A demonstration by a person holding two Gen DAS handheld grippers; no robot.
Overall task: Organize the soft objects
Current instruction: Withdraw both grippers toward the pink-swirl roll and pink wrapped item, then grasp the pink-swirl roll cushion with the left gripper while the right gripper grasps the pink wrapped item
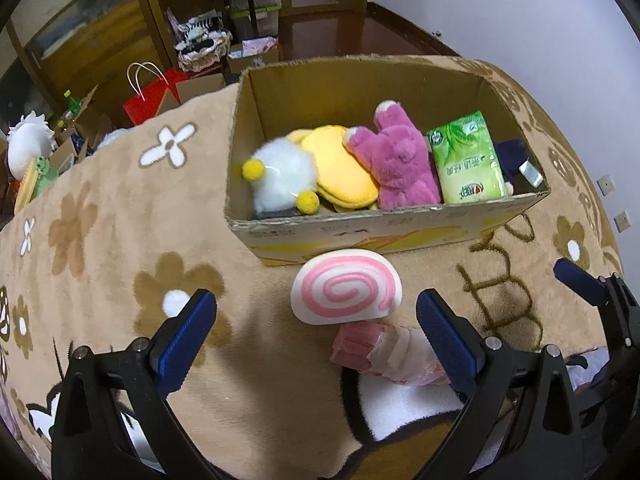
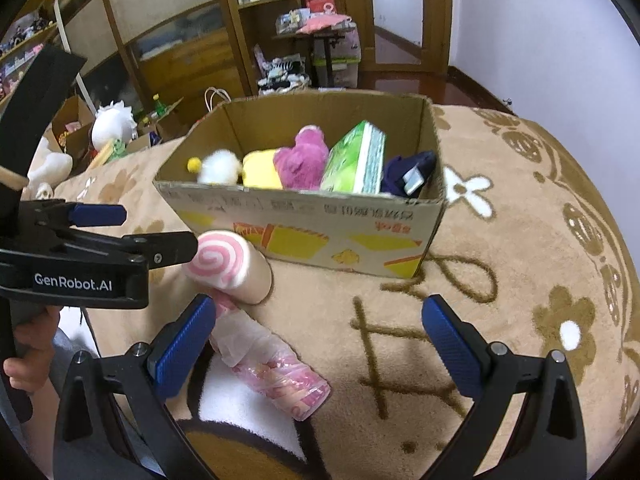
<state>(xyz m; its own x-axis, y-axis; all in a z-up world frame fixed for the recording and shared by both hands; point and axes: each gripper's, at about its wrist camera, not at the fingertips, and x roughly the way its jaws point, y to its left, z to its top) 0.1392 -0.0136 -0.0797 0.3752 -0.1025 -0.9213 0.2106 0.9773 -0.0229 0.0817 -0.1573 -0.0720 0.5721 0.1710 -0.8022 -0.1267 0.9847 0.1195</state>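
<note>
Plush tan blanket [image 1: 120, 240] with brown and white flowers covers the surface, and on it sits the open cardboard box [image 1: 360, 228], already stocked with a white pom-pom toy [image 1: 280, 176], a yellow cushion [image 1: 340, 168], a magenta plush bear [image 1: 396, 160] and a green tissue pack [image 1: 468, 160]. We hold the left gripper [image 1: 316, 340] spread wide around the swirl-roll squishy [image 1: 346, 292], which lies just in front of the box — likely our next pick. Beside it lies a pink wrapped tube [image 2: 272, 364], possibly candy. Our right gripper [image 2: 320, 344] hangs apart too, empty.
</note>
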